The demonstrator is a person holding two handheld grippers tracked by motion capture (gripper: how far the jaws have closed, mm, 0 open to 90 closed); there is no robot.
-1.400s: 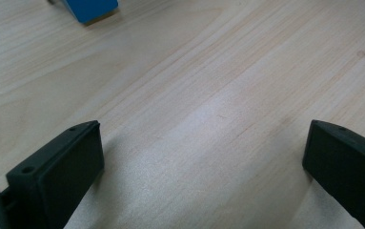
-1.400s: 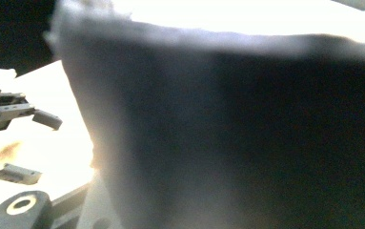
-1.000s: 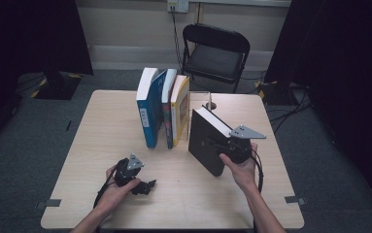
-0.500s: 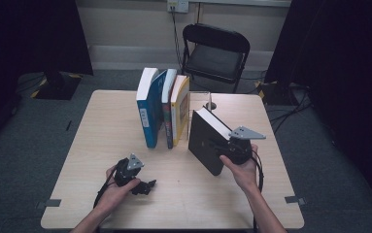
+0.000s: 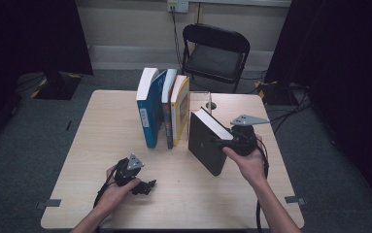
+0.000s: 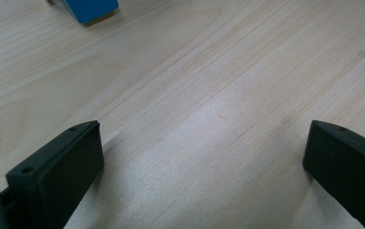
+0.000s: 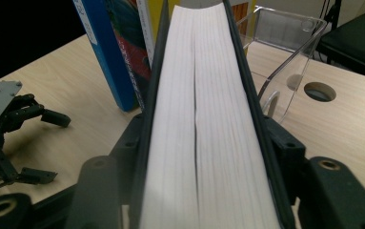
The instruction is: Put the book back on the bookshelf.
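The black book (image 5: pixel 208 141) stands tilted on the surface (image 5: pixel 106 126), just right of the three upright books (image 5: pixel 161 109), with the right gripper (image 5: pixel 221 141) clamped on its page edge. The left gripper (image 5: pixel 147 187) rests wide open, holding nothing. The jaws have just been opening a little around the book, so it could slip and fall flat, or bump the row over.

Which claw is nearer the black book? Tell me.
Right. The right claw clamps the black book; the left claw rests open on the table, well apart.

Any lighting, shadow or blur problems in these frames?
High view: table evenly lit, surroundings nearly black. Left gripper view: soft shadows under the jaws, a pale sheen on the wood. Right gripper view: the black book is sharp farther off and blurs toward the lens; clear bookend shows faint glints.
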